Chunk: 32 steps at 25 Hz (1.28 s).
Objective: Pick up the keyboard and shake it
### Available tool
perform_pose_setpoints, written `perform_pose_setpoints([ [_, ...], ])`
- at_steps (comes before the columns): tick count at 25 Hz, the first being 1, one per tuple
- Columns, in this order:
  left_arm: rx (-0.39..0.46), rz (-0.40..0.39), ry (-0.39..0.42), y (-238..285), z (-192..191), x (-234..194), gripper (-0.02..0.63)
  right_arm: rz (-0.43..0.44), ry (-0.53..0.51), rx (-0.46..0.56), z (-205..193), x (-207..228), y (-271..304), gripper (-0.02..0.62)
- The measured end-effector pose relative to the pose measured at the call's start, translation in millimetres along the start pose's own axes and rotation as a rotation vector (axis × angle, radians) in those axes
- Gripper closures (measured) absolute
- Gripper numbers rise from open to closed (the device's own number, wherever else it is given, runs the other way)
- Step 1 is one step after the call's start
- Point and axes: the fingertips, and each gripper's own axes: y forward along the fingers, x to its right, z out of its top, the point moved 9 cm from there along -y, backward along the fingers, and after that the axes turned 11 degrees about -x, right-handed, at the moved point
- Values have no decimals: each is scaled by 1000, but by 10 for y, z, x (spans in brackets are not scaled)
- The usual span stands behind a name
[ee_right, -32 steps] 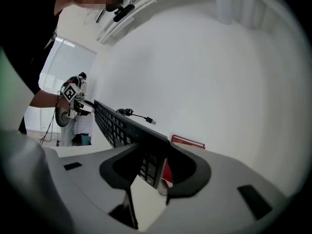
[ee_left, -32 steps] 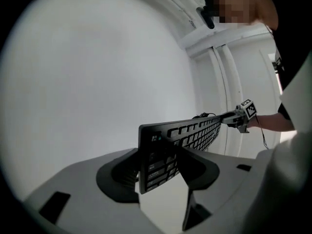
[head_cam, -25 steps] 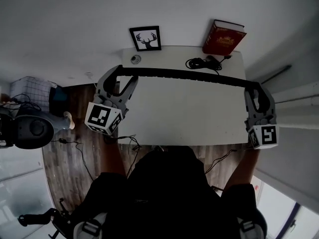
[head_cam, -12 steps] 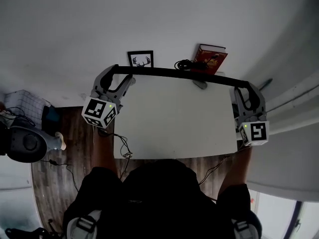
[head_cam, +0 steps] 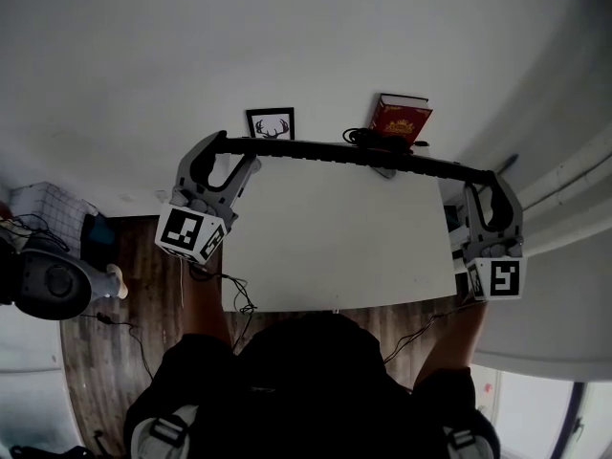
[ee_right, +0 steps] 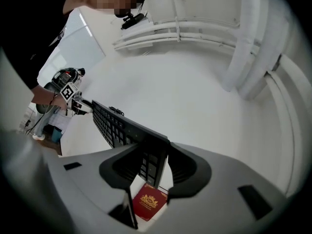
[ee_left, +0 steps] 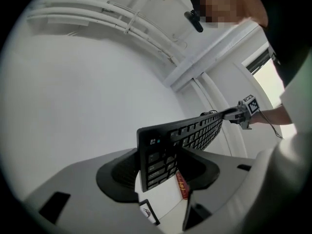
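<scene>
Two jaw pairs grip the black keyboard (head_cam: 349,151) by its ends; left gripper (head_cam: 218,151) closed on one end; right gripper (head_cam: 490,182) closed on the other; keyboard held clear above the white table (head_cam: 335,256)

No legible text or labels.

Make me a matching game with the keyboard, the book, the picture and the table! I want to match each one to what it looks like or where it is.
Things:
1. keyboard
2. book
3. picture
4. table

Match with:
A. white top
B. red cover
C. black frame, antlers inside
D. held up in the air by its two ends

Pairs: 1-D, 2-B, 3-C, 4-A
</scene>
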Motion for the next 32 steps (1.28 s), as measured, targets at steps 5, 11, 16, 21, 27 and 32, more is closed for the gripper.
perform_pose_setpoints([
  [5,18,-59,-8,172,2,103,377,-64,-34,-33,38,58,-220,426],
  [11,49,-177,1,487,57,359,377,-162,-34,-97,4,151,-693,425],
  [16,66,-265,9,823,98,609,379,-243,-16,-159,-115,255,-991,425],
  [21,114,-327,39,967,259,724,379,-318,-28,-172,-39,296,-1243,425],
  [27,97,-369,31,1104,145,729,379,-344,-7,-215,-102,207,-1241,425],
  [32,58,-350,24,1091,80,741,379,-311,6,-214,-207,240,-1157,425],
])
